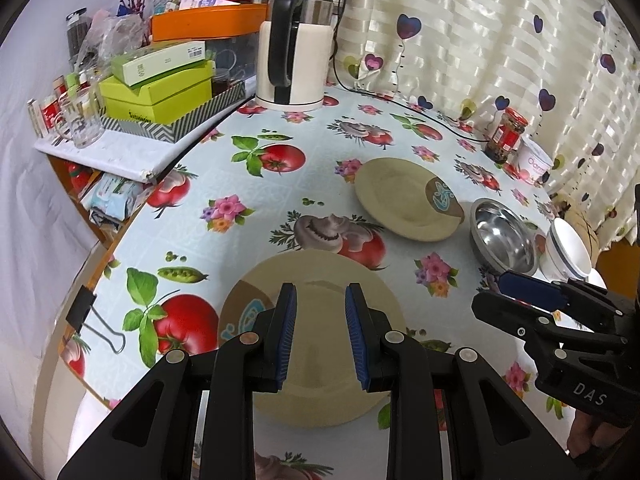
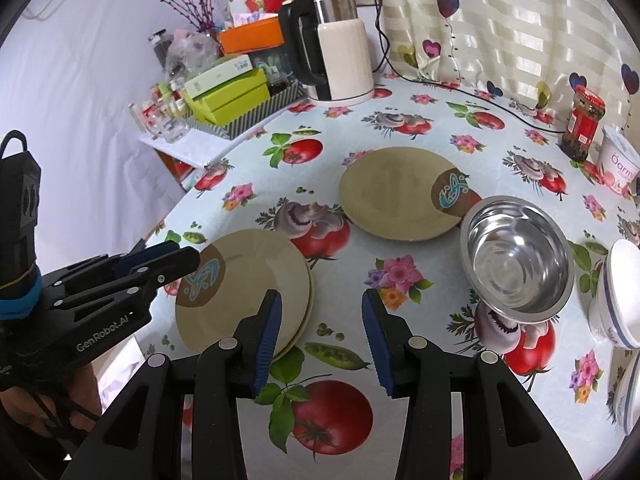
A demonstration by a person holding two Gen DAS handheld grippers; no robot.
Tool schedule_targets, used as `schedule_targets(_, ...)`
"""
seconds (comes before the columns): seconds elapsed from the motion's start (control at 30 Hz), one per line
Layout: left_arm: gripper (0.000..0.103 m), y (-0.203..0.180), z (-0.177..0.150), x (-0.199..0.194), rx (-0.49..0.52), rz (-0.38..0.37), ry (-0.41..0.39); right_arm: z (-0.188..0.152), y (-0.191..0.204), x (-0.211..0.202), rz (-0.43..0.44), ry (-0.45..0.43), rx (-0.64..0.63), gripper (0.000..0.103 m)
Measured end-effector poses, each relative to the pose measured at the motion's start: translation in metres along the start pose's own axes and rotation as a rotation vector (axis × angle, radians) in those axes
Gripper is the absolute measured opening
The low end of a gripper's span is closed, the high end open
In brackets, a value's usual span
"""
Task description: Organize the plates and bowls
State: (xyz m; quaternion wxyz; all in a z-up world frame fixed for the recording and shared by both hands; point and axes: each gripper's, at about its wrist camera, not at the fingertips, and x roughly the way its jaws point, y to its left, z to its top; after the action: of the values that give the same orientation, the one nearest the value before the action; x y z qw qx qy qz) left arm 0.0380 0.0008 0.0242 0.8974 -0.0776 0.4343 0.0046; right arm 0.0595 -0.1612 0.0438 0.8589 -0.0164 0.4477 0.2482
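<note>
Left wrist view: the left claw [image 1: 321, 332] hangs open and empty over a round beige plate stack [image 1: 320, 272] on the glossy printed tabletop [image 1: 248, 216]. Farther off lies a single beige plate [image 1: 400, 200], flat, its brown-and-blue motif toward an empty steel bowl [image 1: 505, 240].

Right wrist view: the right claw [image 2: 322, 336] is open, holding nothing, between the 2 stacked plates [image 2: 244, 292] and the shiny round bowl [image 2: 516, 258]. White striped bowls [image 2: 618, 300] sit at the right edge.
</note>
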Motion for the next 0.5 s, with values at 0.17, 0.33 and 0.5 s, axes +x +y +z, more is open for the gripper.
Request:
schedule_targets(0.17, 0.026, -0.003, 0.004, 0.004, 0.011, -0.001, 0.003, 0.002, -0.006, 0.0, -0.002, 0.001, 0.011, 0.042)
schedule_targets(0.33, 0.026, -0.005, 0.007, 0.009, 0.012, -0.005, 0.009, 0.004, -0.009, 0.0, -0.005, 0.0, 0.015, 0.042)
schedule_targets(0.5, 0.026, -0.007, 0.011, 0.013, 0.015, -0.011, 0.011, 0.007, -0.01, 0.0, -0.008, 0.0, 0.012, 0.042)
